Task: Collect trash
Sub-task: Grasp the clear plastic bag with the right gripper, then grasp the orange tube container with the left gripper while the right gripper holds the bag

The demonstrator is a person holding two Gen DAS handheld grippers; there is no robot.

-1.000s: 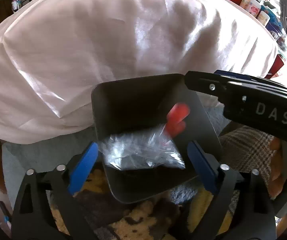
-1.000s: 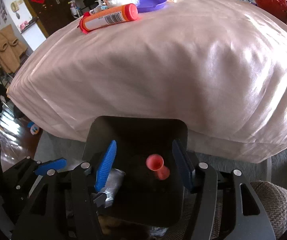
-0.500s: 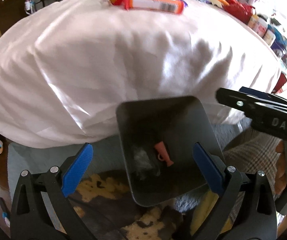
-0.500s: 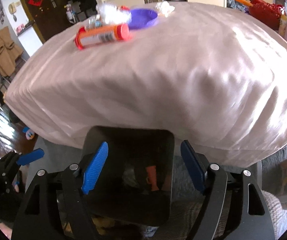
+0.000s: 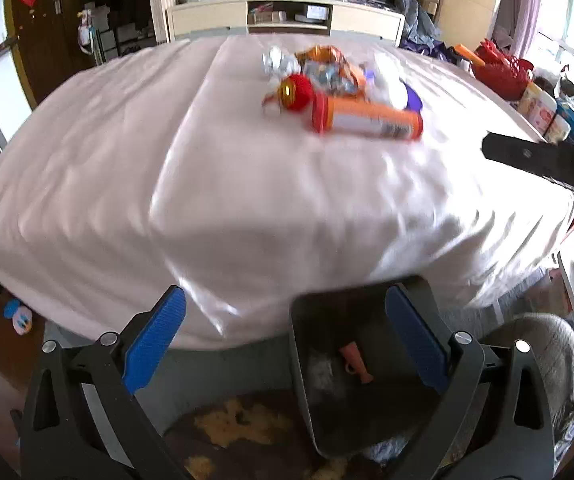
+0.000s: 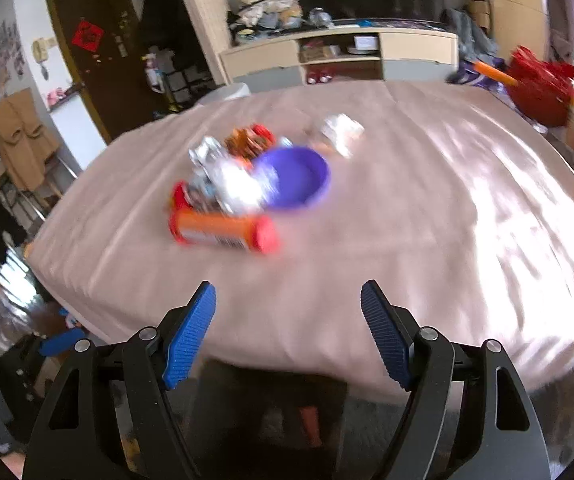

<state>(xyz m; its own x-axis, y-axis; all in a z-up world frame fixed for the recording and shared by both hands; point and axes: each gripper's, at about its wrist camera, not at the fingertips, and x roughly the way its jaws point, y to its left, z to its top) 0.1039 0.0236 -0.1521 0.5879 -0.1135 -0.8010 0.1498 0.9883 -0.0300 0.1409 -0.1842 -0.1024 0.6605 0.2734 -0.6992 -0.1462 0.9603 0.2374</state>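
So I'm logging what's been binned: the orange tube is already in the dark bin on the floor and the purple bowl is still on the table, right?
Not quite. The orange tube still lies on the table, as the left wrist view shows; the right wrist view shows it in front of the purple bowl. The dark bin on the floor holds a small red piece and a clear wrapper.

The right tool (image 6: pixel 287 320) hangs over the near edge of the worktop (image 6: pixel 427 208), its blue pads (image 6: pixel 189 336) spread apart with nothing between them; the jaws have just been opening. On the pink cloth lie an orange tube (image 6: pixel 223 232), a purple bowl (image 6: pixel 293 178) and crumpled wrappers (image 6: pixel 227 172), all blurred. A dark bin (image 6: pixel 247 408) sits below the edge.
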